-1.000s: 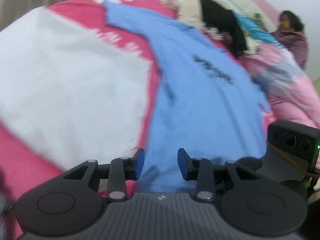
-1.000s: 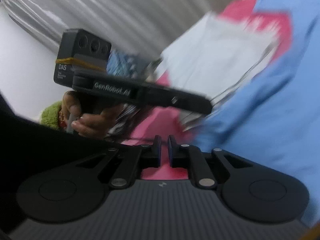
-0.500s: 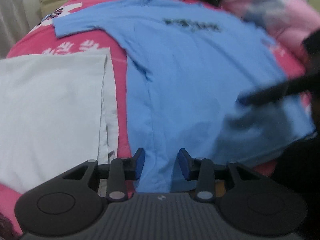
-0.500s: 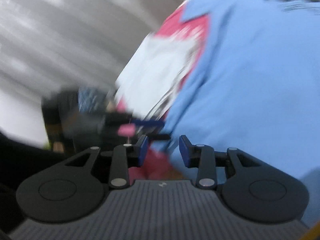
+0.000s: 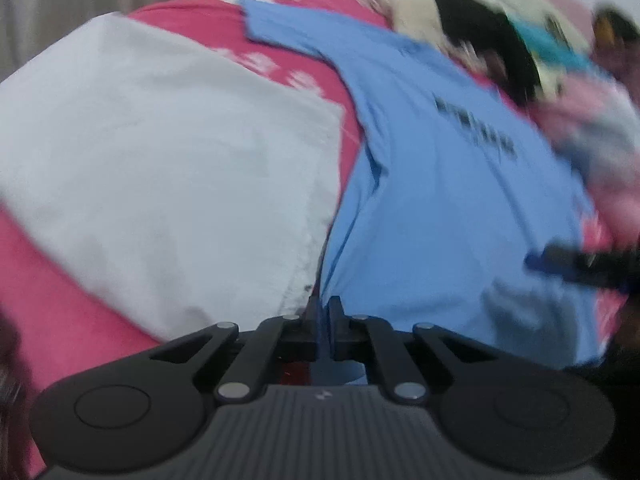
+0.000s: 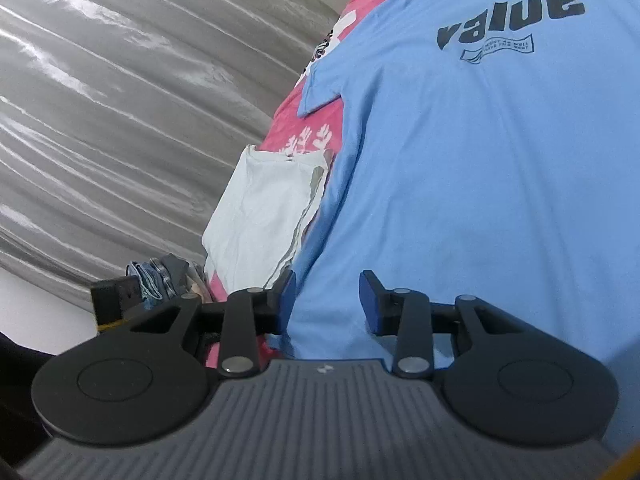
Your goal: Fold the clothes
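We see a light blue cotton T-shirt (image 6: 500,168) with dark printed lettering spread flat on a bed covered by a pink bedspread with white floral print (image 6: 310,136). From the right wrist view the shirt fills everything from twelve to four o'clock, one short sleeve reaching out at eleven o'clock. A folded white cloth (image 6: 260,216) lies just beside the shirt's side edge, at about ten o'clock from the right claw (image 6: 327,300).

The right claw is released: its blue pads stand apart over the shirt's hem area, and whether they touch the fabric we cannot tell. Grey pleated curtains (image 6: 132,108) hang behind at nine to eleven o'clock.

In the blurred left wrist view, the left claw (image 5: 323,312) is clenched, its fingers drawn together at the lower corner of the blue shirt (image 5: 440,200), where the shirt meets the white cloth (image 5: 168,176); blue fabric appears pinched between them. At three o'clock the other claw's dark tip (image 5: 560,260) lies over the shirt's far edge. A heap of mixed clothing (image 5: 500,52) sits at one o'clock.
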`<action>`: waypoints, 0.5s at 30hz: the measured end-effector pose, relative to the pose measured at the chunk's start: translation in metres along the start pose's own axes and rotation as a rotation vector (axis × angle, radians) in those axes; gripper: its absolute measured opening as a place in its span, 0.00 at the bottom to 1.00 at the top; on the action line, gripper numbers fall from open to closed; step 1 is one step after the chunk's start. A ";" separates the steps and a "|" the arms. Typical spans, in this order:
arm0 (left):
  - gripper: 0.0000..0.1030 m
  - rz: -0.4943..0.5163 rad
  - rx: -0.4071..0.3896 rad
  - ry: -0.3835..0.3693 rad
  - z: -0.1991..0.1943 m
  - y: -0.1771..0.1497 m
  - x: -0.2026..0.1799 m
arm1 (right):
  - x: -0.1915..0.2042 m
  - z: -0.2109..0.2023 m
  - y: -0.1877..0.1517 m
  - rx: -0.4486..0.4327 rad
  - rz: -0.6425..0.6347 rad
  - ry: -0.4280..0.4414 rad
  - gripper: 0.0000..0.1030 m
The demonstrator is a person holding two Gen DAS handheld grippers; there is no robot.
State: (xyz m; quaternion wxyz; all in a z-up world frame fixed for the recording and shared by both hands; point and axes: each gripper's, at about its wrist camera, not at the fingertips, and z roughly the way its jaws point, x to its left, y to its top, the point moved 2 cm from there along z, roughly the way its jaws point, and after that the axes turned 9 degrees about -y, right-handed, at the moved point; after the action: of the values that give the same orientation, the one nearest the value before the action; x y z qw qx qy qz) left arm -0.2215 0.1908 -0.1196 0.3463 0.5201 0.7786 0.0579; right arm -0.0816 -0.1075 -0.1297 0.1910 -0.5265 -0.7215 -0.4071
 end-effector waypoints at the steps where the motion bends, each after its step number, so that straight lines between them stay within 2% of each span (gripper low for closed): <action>1: 0.03 -0.042 -0.030 -0.018 -0.009 0.000 0.003 | 0.000 0.000 -0.002 -0.001 -0.003 -0.003 0.34; 5: 0.03 -0.228 -0.112 -0.103 -0.034 -0.007 0.021 | -0.004 -0.004 -0.004 0.000 0.002 -0.012 0.34; 7: 0.03 -0.299 -0.107 -0.106 -0.033 -0.012 0.032 | -0.007 -0.003 -0.005 0.003 0.009 -0.015 0.34; 10: 0.03 -0.382 -0.055 -0.072 -0.019 -0.022 0.046 | -0.008 -0.002 -0.005 0.008 0.014 -0.021 0.34; 12: 0.03 -0.384 -0.048 -0.068 -0.016 -0.025 0.048 | -0.007 0.000 -0.005 0.011 0.012 -0.028 0.34; 15: 0.07 -0.311 -0.025 -0.046 -0.014 -0.024 0.042 | -0.007 -0.002 -0.004 0.008 0.004 -0.046 0.34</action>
State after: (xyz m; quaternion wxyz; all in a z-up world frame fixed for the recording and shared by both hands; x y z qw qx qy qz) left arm -0.2579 0.2197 -0.1399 0.3752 0.3899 0.8410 0.0013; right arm -0.0831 -0.1134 -0.1351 0.1775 -0.5363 -0.7263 -0.3916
